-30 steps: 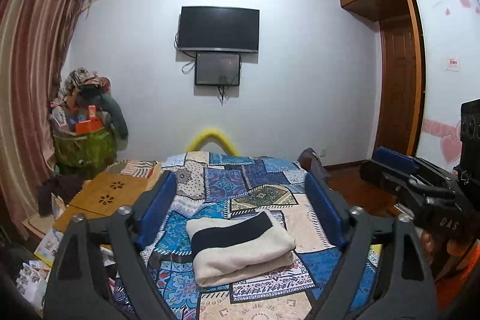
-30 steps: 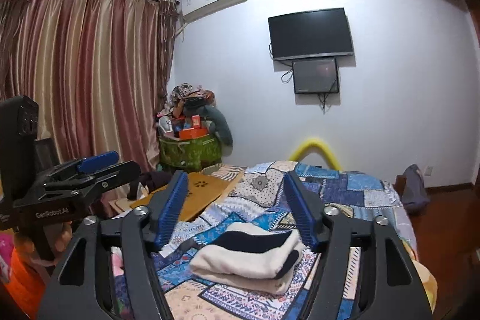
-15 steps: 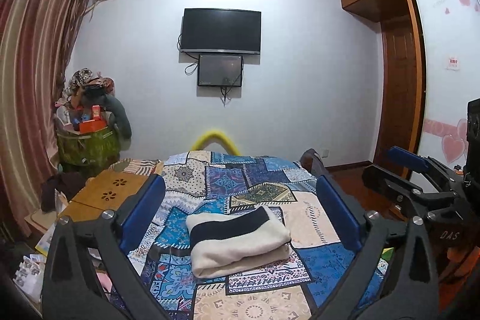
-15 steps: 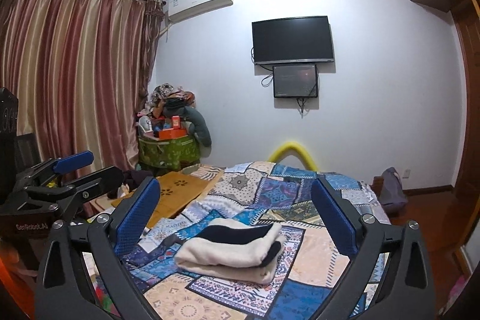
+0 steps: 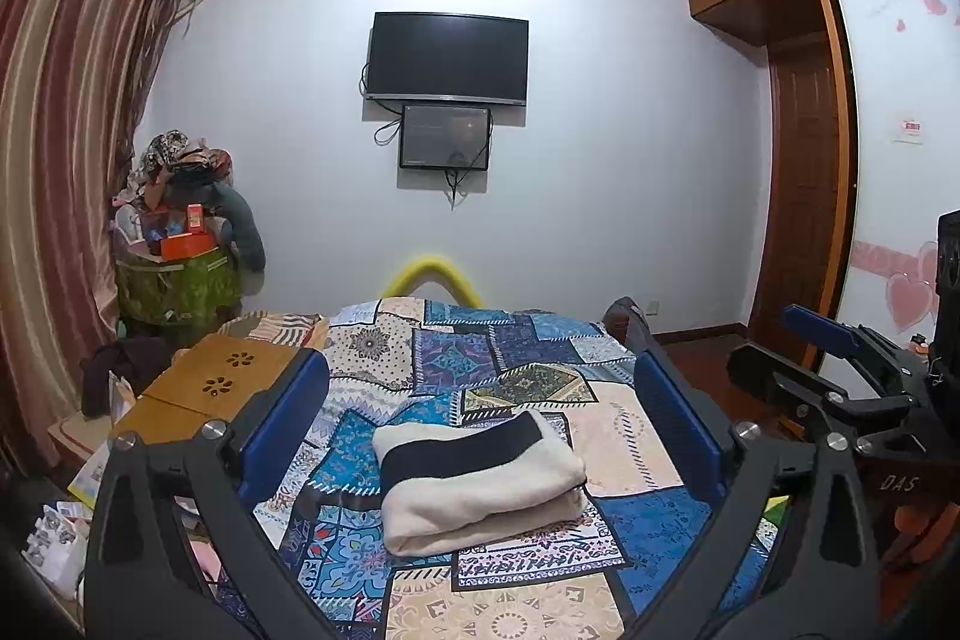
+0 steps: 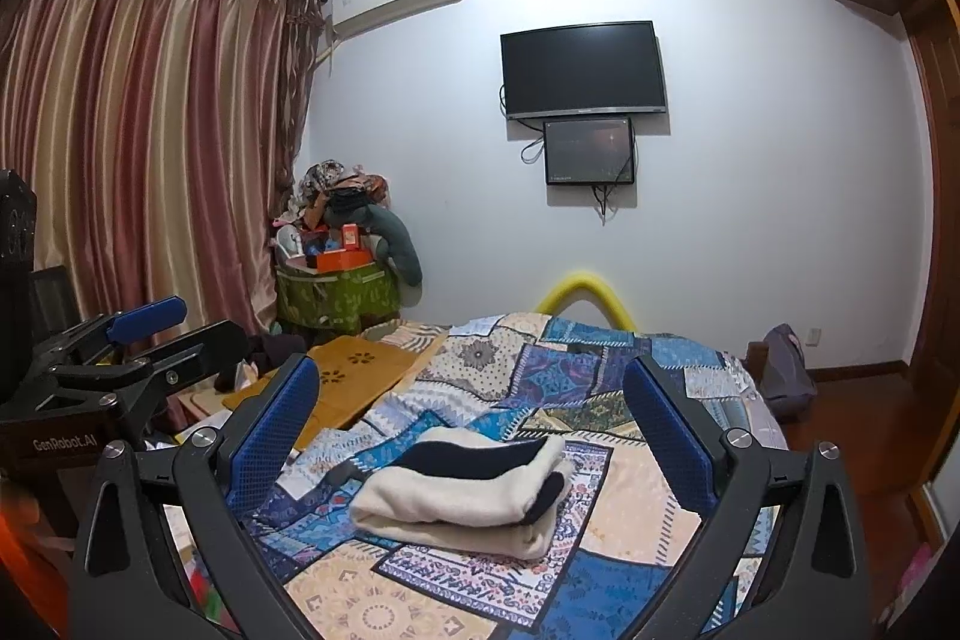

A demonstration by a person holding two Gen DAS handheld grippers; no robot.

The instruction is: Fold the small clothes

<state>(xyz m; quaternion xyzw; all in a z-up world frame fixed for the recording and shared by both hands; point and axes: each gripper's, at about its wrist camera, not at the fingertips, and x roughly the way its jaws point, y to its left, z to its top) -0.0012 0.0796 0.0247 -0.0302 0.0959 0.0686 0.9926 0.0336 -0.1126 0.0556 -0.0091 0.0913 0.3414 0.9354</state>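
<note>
Cream-and-navy garment (image 5: 480, 484), folded, is seen lying on patchwork bedspread (image 5: 630, 436) at 12 o'clock of left gripper (image 5: 480, 436) & right gripper (image 6: 474, 436), long axis 9-to-3, both grippers spread wide, nothing gripped, neither clearly nearer; green basket (image 5: 174, 286) is piled w/ clutter.

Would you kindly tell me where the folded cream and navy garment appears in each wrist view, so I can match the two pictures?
Left wrist view: the folded garment lies low and central on the patchwork bedspread, seen between the open tool's blue pads.
Right wrist view: the folded garment lies low, slightly left of centre, on that bedspread.
Shared landmark: the wall-mounted television.
</note>
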